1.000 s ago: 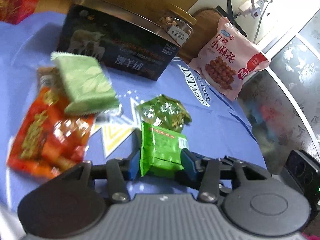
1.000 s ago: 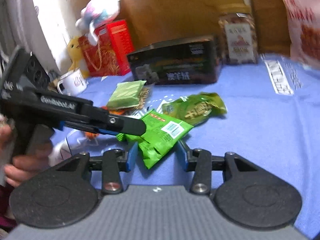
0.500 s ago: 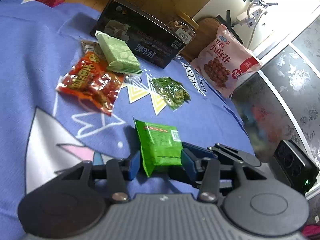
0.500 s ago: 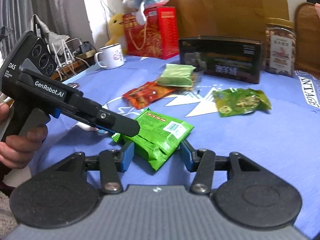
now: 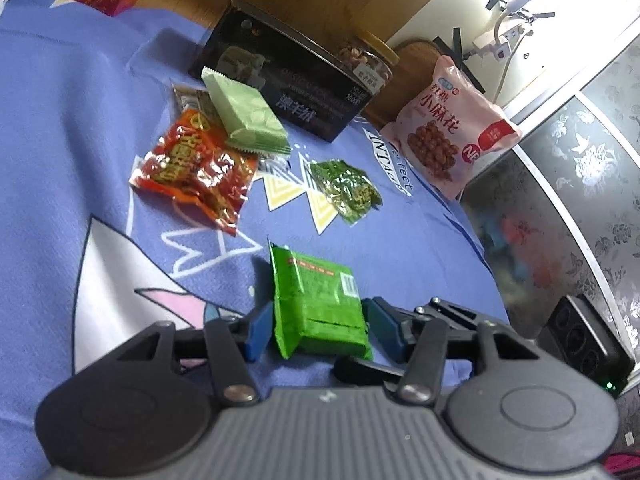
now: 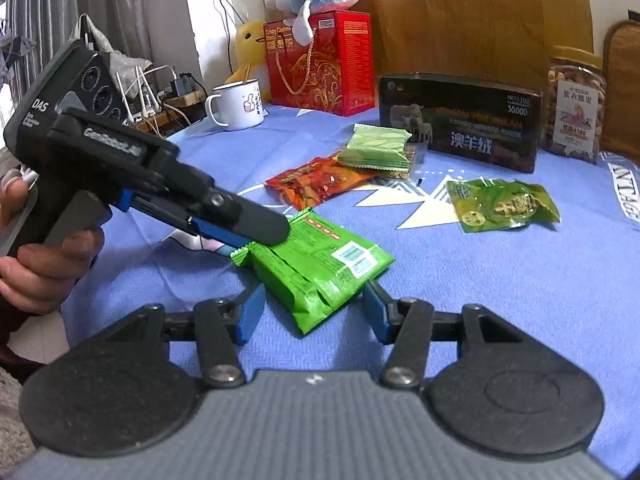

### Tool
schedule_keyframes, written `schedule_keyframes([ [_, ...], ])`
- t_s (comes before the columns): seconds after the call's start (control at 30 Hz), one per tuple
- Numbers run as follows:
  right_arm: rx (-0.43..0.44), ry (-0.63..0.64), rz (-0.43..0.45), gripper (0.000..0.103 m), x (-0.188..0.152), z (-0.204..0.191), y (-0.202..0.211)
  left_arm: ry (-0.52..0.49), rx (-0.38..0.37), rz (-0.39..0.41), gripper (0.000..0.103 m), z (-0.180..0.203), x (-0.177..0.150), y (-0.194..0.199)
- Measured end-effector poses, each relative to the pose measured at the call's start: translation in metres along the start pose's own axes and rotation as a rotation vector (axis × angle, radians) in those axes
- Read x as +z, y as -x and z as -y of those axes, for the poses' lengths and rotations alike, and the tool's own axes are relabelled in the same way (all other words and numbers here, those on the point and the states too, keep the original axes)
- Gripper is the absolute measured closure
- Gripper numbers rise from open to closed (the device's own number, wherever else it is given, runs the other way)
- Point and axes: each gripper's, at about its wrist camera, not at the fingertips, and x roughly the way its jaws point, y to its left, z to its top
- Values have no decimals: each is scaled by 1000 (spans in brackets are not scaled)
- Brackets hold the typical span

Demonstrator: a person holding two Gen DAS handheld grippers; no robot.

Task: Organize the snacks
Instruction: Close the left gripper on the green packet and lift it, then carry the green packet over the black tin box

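Note:
A bright green snack packet (image 5: 316, 304) lies flat on the blue cloth (image 5: 420, 248), between the blue pads of both grippers. My left gripper (image 5: 320, 332) straddles one end; its jaws are opening and the pads stand at the packet's edges without squeezing it. My right gripper (image 6: 312, 312) straddles the near end of the green packet (image 6: 320, 268); its jaws are opening too, with a small gap on each side. In the right wrist view the left gripper (image 6: 256, 236) comes in from the left, held by a person's hand (image 6: 44, 264).
Farther back lie a red snack packet (image 5: 196, 168), a pale green packet (image 5: 248, 116) and a dark green crinkly packet (image 5: 348, 188). Behind them stand a black box (image 5: 288, 88), a nut jar (image 6: 576, 112), a pink bag (image 5: 448, 136), a red gift box (image 6: 320, 60) and a mug (image 6: 238, 106).
The green packet has come toward the near side of the table, away from the other snacks, with both grippers. Both pairs of jaws have widened around it. The right wrist view has rolled level.

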Motion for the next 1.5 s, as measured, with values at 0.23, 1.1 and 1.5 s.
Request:
schedule_keyframes([
  [0.23, -25, 6, 9, 47, 3, 0, -4, 11, -8, 2, 55, -3, 0, 1],
  [1.1, -27, 24, 33, 52, 24, -11, -26, 32, 6, 65, 56, -20, 10, 19],
  [1.5, -66, -5, 127, 53, 46, 8, -19, -51, -6, 91, 56, 1, 48, 10],
])
